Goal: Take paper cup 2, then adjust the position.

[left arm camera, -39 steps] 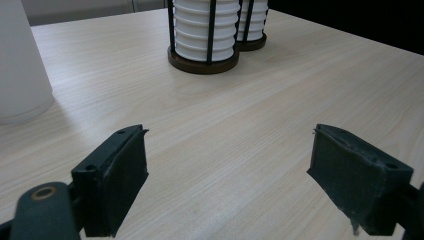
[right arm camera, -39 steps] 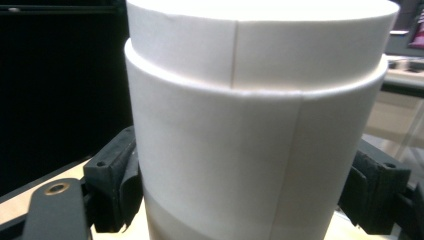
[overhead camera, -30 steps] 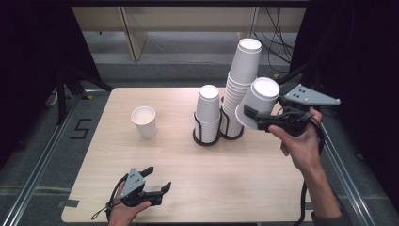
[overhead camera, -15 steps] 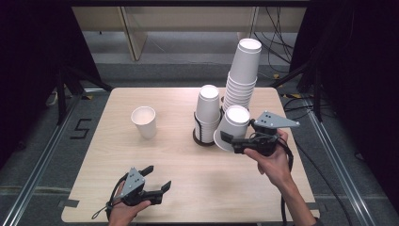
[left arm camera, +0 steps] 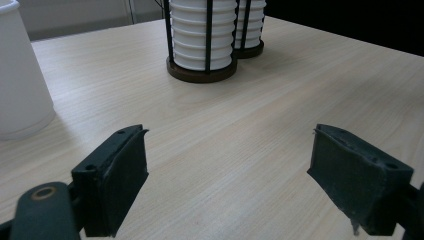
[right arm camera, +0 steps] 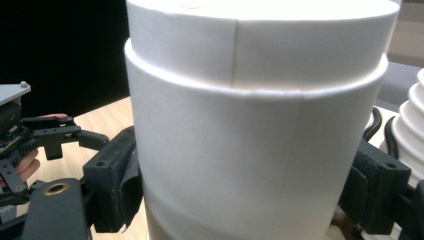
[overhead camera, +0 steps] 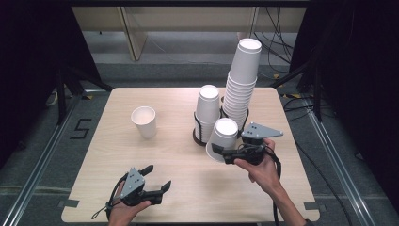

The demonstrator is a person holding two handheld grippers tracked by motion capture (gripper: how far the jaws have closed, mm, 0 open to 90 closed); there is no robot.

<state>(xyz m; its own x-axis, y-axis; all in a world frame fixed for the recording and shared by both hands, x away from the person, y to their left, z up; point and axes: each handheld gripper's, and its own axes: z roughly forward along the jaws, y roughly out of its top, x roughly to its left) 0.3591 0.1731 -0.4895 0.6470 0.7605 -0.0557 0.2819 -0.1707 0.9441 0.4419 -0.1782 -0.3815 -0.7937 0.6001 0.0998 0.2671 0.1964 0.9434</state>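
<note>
Wooden table [overhead camera: 113,188]: right gripper [overhead camera: 217,151] clamps nested white cups [overhead camera: 222,139] at frame centre, hiding racks [overhead camera: 200,136]; left gripper [overhead camera: 157,178] jaws apart.

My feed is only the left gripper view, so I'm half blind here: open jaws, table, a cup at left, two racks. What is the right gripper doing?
Observer: The right gripper is shut on a cup, held in front of the two racks.
Operator: One cup or more?
Observer: The right gripper view shows two nested cups; one rim steps out over the other.
Operator: Are the racks' stacks equal?
Observer: No. The tall stack rises well above the short stack.
</note>
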